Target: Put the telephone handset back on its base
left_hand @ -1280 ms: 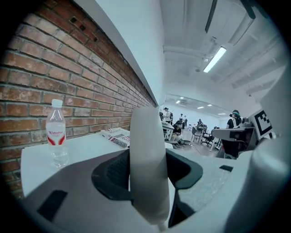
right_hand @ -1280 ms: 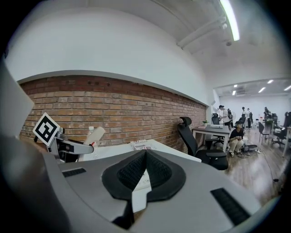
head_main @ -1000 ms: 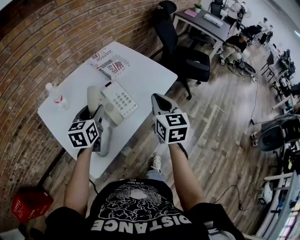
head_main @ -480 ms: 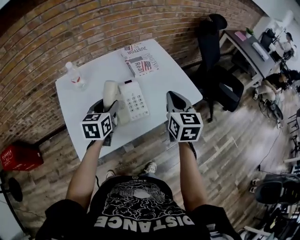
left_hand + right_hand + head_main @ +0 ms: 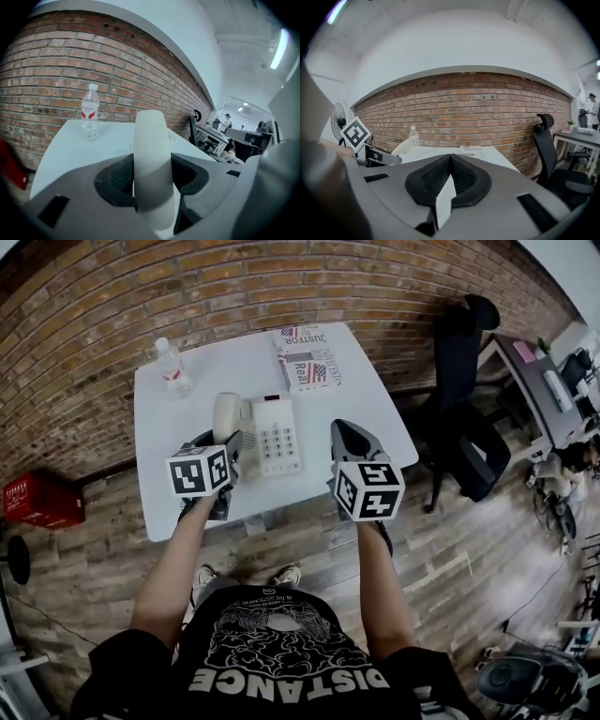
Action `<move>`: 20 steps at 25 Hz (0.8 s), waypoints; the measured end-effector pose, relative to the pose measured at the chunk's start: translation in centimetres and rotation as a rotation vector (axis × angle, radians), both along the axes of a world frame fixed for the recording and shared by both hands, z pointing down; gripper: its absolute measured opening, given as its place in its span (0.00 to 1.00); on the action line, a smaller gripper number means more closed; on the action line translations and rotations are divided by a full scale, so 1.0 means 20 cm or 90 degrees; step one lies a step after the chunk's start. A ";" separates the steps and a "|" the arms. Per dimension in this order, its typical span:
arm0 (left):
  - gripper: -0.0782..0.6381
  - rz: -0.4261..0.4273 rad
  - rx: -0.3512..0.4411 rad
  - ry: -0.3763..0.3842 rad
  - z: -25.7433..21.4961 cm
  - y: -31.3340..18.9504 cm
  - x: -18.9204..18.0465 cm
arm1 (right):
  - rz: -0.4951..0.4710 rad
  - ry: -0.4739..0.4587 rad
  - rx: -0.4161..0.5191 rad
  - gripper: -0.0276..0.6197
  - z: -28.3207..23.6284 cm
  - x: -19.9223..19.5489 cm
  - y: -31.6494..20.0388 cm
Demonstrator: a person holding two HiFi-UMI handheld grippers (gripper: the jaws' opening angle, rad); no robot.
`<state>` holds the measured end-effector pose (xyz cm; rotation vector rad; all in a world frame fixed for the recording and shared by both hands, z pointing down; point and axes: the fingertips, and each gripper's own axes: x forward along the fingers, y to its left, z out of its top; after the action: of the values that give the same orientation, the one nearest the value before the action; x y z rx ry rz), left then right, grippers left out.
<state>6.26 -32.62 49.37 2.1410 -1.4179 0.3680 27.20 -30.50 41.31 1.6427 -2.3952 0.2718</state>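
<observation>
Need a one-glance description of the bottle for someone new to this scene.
Find the white table against the brick wall. At its far left corner, nearest the wall, stands the bottle: clear plastic, white cap, red label. Nothing else stands upright on the table; the phone and paper lie flat.

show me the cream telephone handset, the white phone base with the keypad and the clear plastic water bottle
cream telephone handset (image 5: 150, 159), left gripper view, on the middle of its length
white phone base (image 5: 279, 437), head view, on its keypad
clear plastic water bottle (image 5: 173, 371), head view, on its body
</observation>
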 end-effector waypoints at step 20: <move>0.41 -0.086 -0.191 -0.001 0.29 -0.14 0.08 | -0.039 -0.012 -0.034 0.04 0.15 0.01 -0.05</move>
<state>7.86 -35.43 55.16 1.7955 -1.4022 0.4971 27.34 -31.41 44.39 1.5468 -2.4260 0.3388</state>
